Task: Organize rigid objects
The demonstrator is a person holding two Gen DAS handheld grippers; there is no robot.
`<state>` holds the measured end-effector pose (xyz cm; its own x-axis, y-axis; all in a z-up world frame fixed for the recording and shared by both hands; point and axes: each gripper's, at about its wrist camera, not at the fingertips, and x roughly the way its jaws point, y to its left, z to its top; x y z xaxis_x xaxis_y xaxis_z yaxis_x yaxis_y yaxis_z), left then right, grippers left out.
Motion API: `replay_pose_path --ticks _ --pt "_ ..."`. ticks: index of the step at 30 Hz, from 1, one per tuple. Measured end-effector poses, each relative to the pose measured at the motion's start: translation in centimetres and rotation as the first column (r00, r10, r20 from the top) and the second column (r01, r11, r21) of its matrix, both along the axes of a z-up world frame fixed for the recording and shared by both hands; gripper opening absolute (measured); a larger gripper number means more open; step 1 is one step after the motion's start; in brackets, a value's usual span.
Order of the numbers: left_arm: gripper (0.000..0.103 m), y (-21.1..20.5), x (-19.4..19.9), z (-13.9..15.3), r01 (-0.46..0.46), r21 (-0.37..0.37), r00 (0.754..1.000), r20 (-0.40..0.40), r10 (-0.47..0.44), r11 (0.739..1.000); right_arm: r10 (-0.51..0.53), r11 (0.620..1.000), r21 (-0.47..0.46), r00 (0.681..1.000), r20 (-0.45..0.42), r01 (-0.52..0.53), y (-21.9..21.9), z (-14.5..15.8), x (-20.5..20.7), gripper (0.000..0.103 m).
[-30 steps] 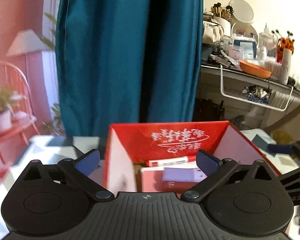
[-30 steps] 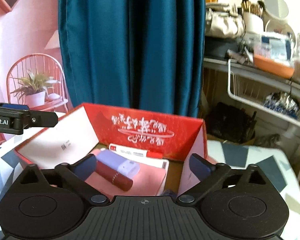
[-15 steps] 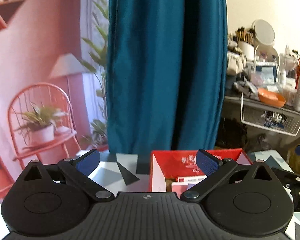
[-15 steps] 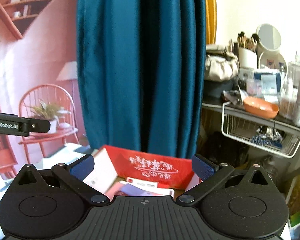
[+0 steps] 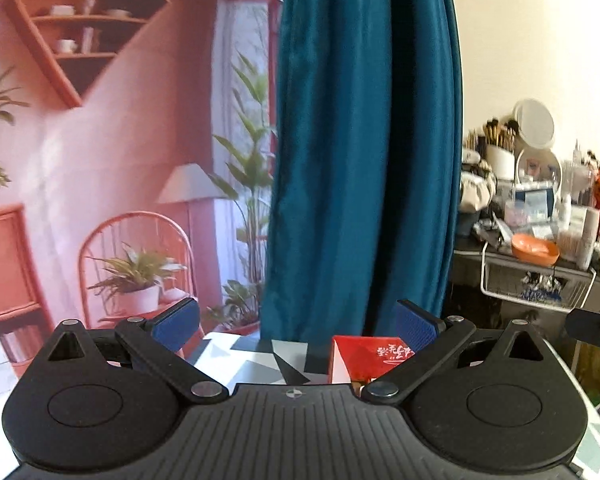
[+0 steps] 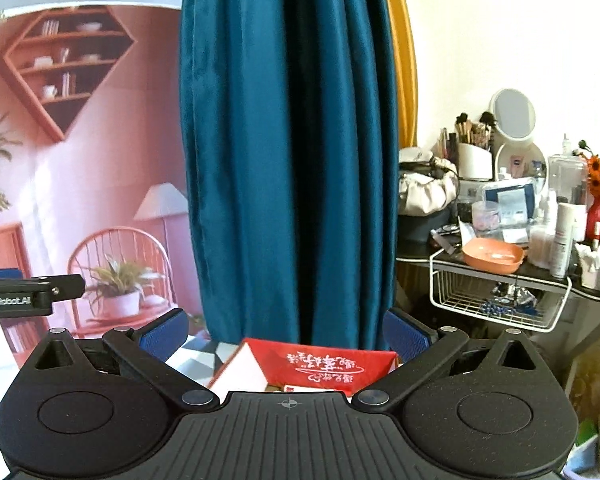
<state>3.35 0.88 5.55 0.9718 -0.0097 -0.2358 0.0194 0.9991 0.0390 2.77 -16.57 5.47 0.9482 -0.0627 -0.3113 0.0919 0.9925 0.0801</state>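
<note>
A red open box (image 5: 374,358) with white lettering stands on a grey, white and black patterned table (image 5: 260,358). Its contents are almost wholly hidden behind the gripper bodies in both views. My left gripper (image 5: 296,322) is open and holds nothing; the box sits low between its fingers, to the right. In the right wrist view the red box (image 6: 320,364) lies low in the middle, and my right gripper (image 6: 284,328) is open and holds nothing. Both grippers are raised and tilted up, well back from the box. The left gripper's body (image 6: 28,294) shows at the right wrist view's left edge.
A teal curtain (image 5: 364,160) hangs behind the table. A pink printed backdrop (image 5: 120,160) with a chair and plants fills the left. At the right a cluttered shelf (image 6: 512,276) holds an orange bowl (image 6: 494,256), a mirror, brushes, bottles and a wire basket.
Both grippers have drawn back and tilted up from the red box. The box has shrunk to the bottom of each view and its contents have dropped out of sight. Both stay open.
</note>
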Motion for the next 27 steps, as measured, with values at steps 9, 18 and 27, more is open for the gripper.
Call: replay_pose_path --ticks 9,18,27 --pt "0.103 1.4 -6.5 0.6 -0.072 -0.022 0.995 0.065 0.073 0.997 0.028 1.0 -0.015 0.999 0.03 -0.027 2.6 1.0 -5.2 0.103" --pt "0.103 1.9 -8.0 0.4 -0.1 -0.027 0.992 0.076 0.102 0.995 0.001 1.0 -0.029 0.999 0.033 0.0 3.6 -0.1 -7.0 0.103" --pt "0.103 1.7 -8.3 -0.1 -0.102 -0.018 0.993 0.057 0.102 0.995 -0.006 0.999 -0.043 0.999 0.037 0.007 4.1 0.2 -7.4 0.103"
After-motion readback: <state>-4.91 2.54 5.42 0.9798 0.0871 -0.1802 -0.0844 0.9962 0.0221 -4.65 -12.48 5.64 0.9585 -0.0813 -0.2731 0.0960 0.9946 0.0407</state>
